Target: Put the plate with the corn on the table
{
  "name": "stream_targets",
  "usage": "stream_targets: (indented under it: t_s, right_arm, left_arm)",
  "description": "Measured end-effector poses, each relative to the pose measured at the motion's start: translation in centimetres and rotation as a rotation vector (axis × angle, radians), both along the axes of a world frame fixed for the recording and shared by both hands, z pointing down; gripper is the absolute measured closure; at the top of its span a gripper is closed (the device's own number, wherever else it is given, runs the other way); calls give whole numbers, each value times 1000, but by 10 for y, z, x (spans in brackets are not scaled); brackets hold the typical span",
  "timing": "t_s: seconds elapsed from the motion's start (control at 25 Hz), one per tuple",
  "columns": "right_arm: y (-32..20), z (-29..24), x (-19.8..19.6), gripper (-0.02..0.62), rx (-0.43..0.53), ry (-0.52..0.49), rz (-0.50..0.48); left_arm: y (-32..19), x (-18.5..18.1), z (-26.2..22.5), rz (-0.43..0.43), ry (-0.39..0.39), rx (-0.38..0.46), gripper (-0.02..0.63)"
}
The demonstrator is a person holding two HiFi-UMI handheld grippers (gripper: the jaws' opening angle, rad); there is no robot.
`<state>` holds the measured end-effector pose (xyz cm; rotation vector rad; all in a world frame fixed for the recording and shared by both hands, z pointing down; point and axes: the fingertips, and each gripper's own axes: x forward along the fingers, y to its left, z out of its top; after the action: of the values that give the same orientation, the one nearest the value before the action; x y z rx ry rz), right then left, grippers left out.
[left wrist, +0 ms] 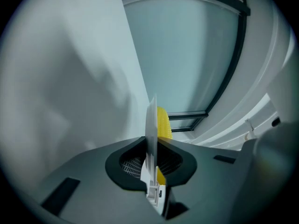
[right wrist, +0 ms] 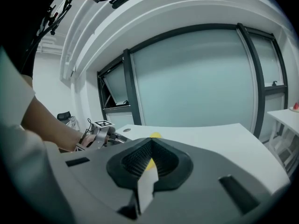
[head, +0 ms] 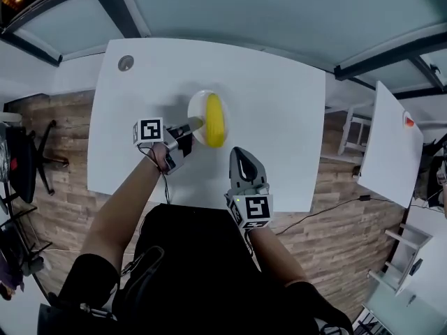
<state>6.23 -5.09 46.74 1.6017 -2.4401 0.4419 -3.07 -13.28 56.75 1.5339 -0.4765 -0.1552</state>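
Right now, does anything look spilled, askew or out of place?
Nothing stands out. The corn lies whole on the plate over the white table, the left gripper has its jaws clamped on the plate's rim, and the right gripper is shut, holding nothing.

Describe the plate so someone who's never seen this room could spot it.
Find the big white table by the glass wall. Near its middle is a round white plate, its rim pinched by the left gripper. It carries a yellow corn cob; the table's only other feature is a grey disc in one corner.
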Motion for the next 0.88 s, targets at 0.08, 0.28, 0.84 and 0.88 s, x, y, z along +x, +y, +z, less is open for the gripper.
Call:
stream_targets:
  t_s: [0.08, 0.28, 0.84, 0.88]
  right_arm:
    - [-4, 7, -4, 592, -26, -7, 12]
    - [-12, 24, -2, 592, -75, -9, 35]
    - [-25, 28, -14, 592, -105, -25, 29]
    - [-26, 28, -14, 592, -105, -27, 28]
  left_arm:
    - [-13, -4, 12, 10, -19, -16, 572]
    - [-21, -9, 37, 42, -125, -54, 572]
    - [-27, -27, 32, 137, -716, 257, 384]
    - [-31, -33, 27, 125, -801, 326, 383]
